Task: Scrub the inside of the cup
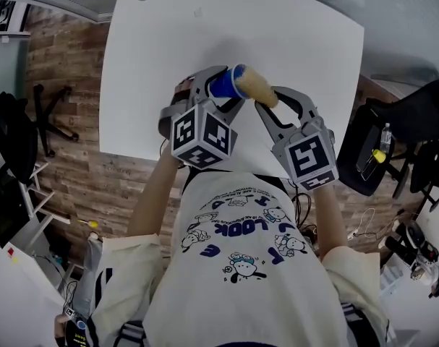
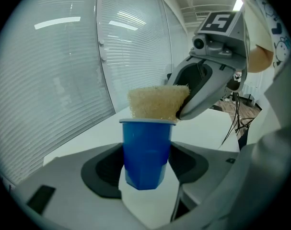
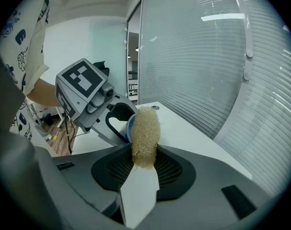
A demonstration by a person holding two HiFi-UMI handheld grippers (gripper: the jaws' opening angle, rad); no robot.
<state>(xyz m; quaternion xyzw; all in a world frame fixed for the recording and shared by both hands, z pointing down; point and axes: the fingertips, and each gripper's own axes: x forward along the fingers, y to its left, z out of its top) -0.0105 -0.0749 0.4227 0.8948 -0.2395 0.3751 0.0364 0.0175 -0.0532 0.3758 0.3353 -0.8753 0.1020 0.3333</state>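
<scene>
Head view: coarse sponge (image 1: pixel 261 85), tapered blue cup (image 1: pixel 225 85)

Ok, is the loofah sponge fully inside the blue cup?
No, in the left gripper view most of the loofah sponge shows beyond the rim of the blue cup.

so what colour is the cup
The cup is solid blue, clearest in the left gripper view.

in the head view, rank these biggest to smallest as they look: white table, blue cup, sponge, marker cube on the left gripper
1. white table
2. marker cube, though it is nearer the camera
3. blue cup and sponge: about alike, and the cup is partly hidden, so no ranking.
</scene>
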